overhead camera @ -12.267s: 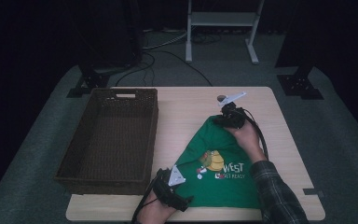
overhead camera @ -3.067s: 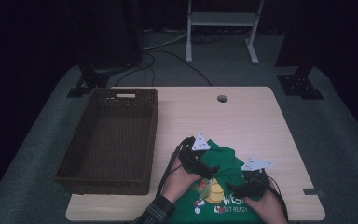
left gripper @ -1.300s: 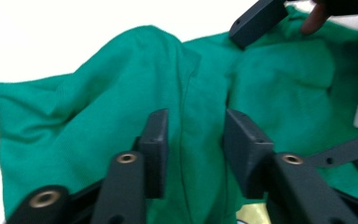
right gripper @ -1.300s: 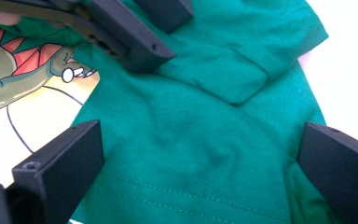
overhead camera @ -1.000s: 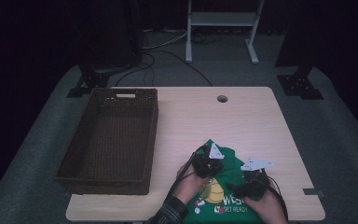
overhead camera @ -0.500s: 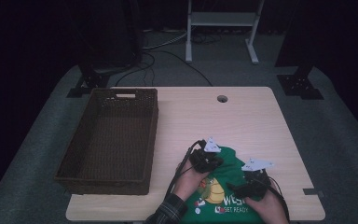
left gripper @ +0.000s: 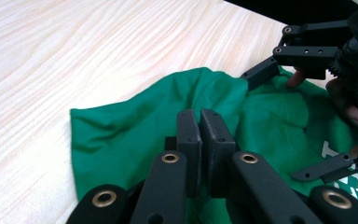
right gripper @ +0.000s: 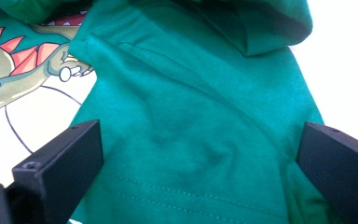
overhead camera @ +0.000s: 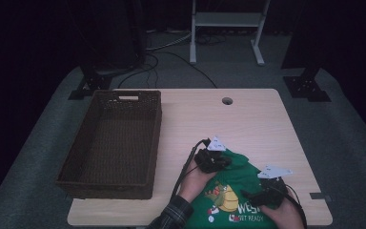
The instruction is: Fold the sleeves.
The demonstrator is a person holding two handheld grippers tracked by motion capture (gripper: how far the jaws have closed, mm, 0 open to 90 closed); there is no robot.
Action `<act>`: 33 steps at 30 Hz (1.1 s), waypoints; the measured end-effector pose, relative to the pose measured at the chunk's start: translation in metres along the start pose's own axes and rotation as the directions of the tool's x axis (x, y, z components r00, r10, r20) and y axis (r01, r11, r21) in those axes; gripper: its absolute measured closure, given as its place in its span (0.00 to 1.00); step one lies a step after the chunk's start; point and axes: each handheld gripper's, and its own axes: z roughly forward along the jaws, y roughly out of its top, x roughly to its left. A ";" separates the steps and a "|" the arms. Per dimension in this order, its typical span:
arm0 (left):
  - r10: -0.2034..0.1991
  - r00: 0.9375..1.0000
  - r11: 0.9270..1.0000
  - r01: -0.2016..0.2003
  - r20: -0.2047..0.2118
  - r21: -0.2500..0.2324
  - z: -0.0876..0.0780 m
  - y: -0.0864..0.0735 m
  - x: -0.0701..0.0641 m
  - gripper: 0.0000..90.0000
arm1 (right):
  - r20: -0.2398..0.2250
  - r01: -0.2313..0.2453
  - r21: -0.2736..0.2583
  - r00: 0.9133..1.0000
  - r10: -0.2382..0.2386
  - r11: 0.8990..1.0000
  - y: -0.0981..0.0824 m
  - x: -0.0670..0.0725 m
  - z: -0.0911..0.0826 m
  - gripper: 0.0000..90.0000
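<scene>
A green shirt (overhead camera: 240, 168) with a dinosaur print (overhead camera: 224, 196) lies bunched at the table's front right. My left gripper (overhead camera: 225, 162) rests on the shirt's far left part; its jaws are shut (left gripper: 200, 116), and creases in the cloth (left gripper: 130, 135) run to the tips as if a fold is pinched. My right gripper (overhead camera: 250, 195) sits at the shirt's right side, and the left gripper view shows its jaws spread (left gripper: 279, 126). In the right gripper view its jaws (right gripper: 200, 154) stand wide apart over smooth green cloth (right gripper: 191, 93), beside the print (right gripper: 18, 60).
A dark wicker basket (overhead camera: 106, 187) stands on the left half of the wooden table (overhead camera: 248, 119). A cable hole (overhead camera: 227, 101) is near the far edge. Stand legs and cables lie on the floor behind the table.
Since the earliest frame the shirt has gone from spread flat to folded small at the front. Over three seconds the left gripper shifted right across it; in the last second little moved.
</scene>
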 end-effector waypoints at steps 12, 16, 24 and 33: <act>0.006 1.000 1.000 -0.006 0.004 -0.020 -0.004 0.007 0.001 0.97 | 0.007 -0.008 0.001 1.000 0.008 1.000 -0.007 -0.005 -0.008 0.00; 0.004 1.000 1.000 -0.004 0.002 -0.027 -0.006 0.010 0.002 0.97 | 0.007 -0.007 0.000 1.000 0.007 1.000 -0.008 -0.006 -0.008 0.00; -0.001 1.000 0.999 0.001 -0.001 -0.033 -0.009 0.011 0.004 0.97 | 0.009 -0.009 0.000 1.000 0.009 1.000 -0.011 -0.007 -0.011 0.00; -0.007 1.000 0.999 0.006 -0.016 -0.046 -0.014 0.015 0.010 0.97 | 0.014 -0.013 0.001 1.000 0.013 1.000 -0.014 -0.010 -0.015 0.00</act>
